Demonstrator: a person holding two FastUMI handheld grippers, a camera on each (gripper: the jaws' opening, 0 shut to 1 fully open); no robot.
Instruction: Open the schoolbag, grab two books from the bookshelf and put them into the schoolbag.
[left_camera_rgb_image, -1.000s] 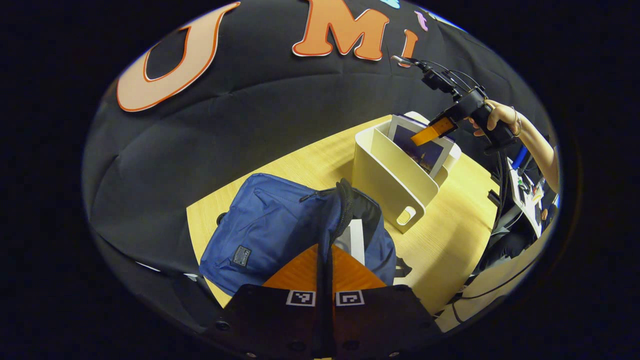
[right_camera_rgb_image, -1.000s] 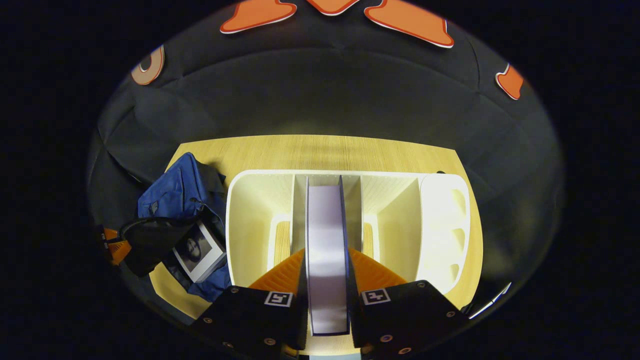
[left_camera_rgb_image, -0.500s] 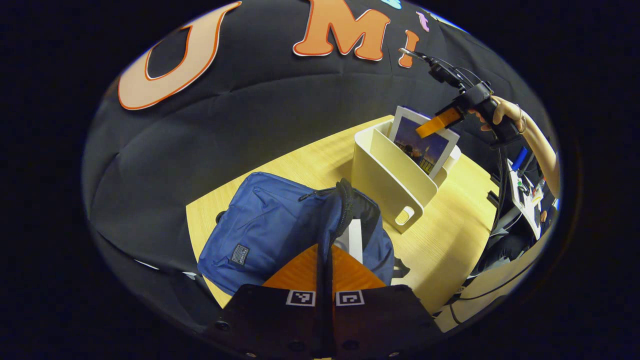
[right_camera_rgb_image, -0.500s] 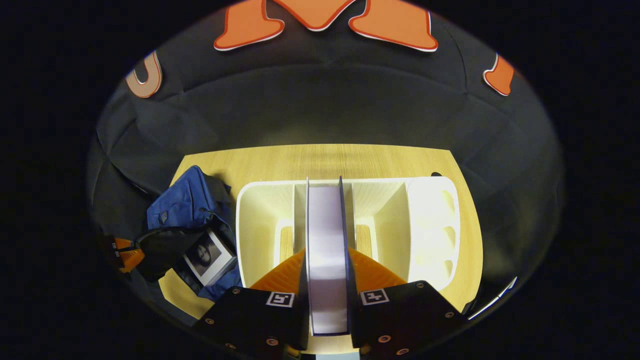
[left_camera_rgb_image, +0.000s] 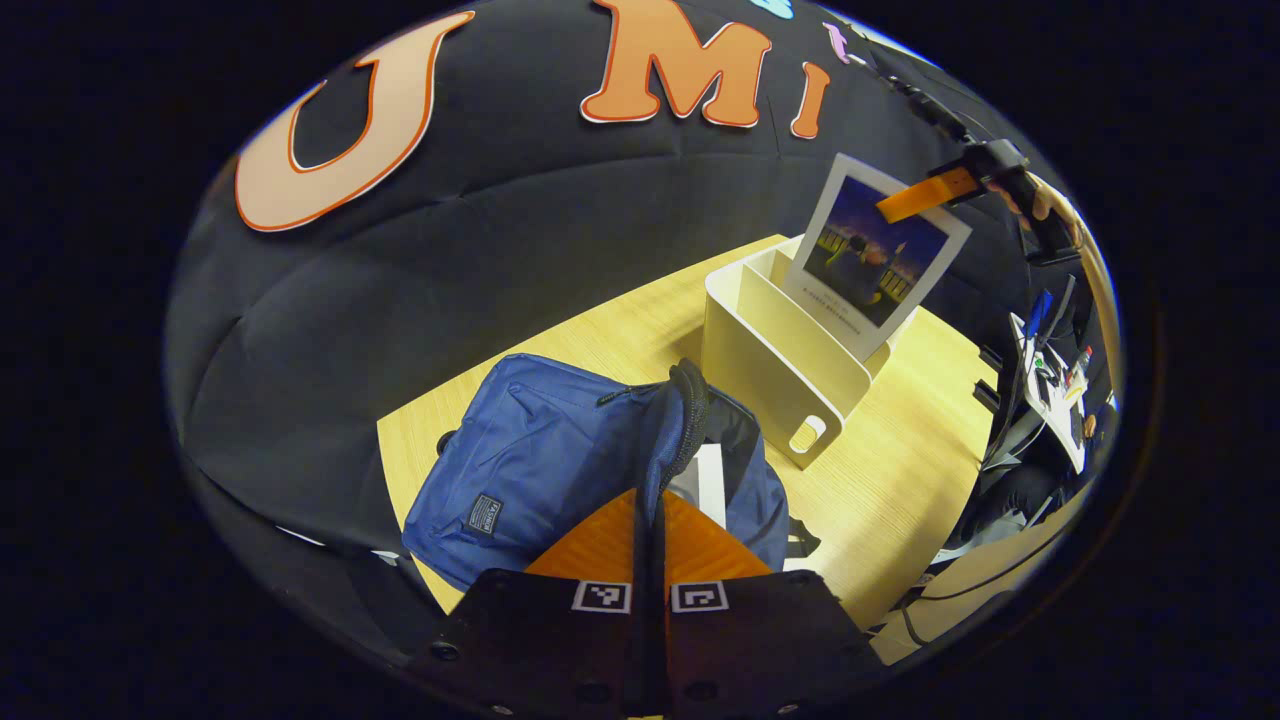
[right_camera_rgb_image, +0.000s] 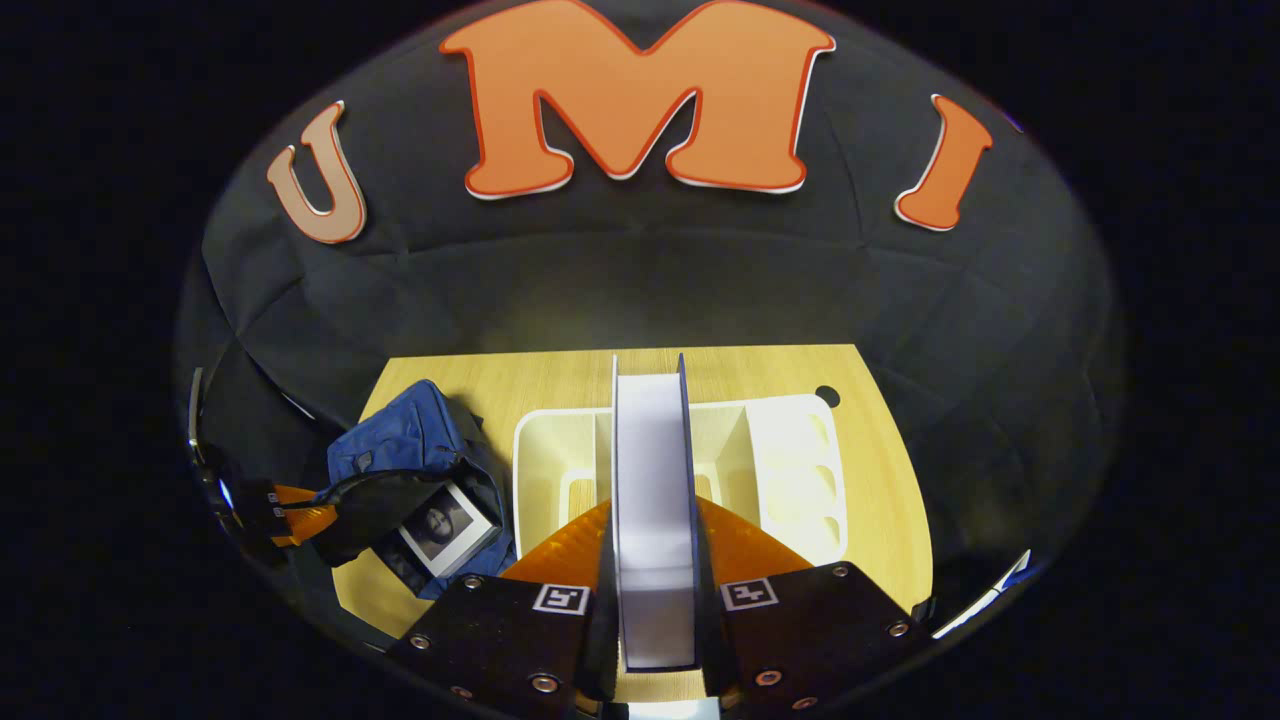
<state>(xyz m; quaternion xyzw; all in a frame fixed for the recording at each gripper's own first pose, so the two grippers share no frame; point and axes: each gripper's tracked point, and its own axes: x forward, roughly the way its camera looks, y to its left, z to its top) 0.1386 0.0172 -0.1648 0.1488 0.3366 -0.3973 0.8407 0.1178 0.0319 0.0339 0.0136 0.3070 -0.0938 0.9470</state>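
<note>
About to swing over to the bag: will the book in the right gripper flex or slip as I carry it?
Probably stays stiff: the book hangs flat from the right gripper, no sag showing. It's pinched near a top corner, so it may pivot. The cover looks glossy, so possibly slippery. The left gripper holds the schoolbag rim.

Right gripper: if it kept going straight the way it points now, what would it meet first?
Probably the bookshelf below; the right gripper points down at it, clamping the book.

Recording booth: black cloth wall (right_camera_rgb_image: 640, 290) behind wooden table (left_camera_rgb_image: 900, 470).
</note>
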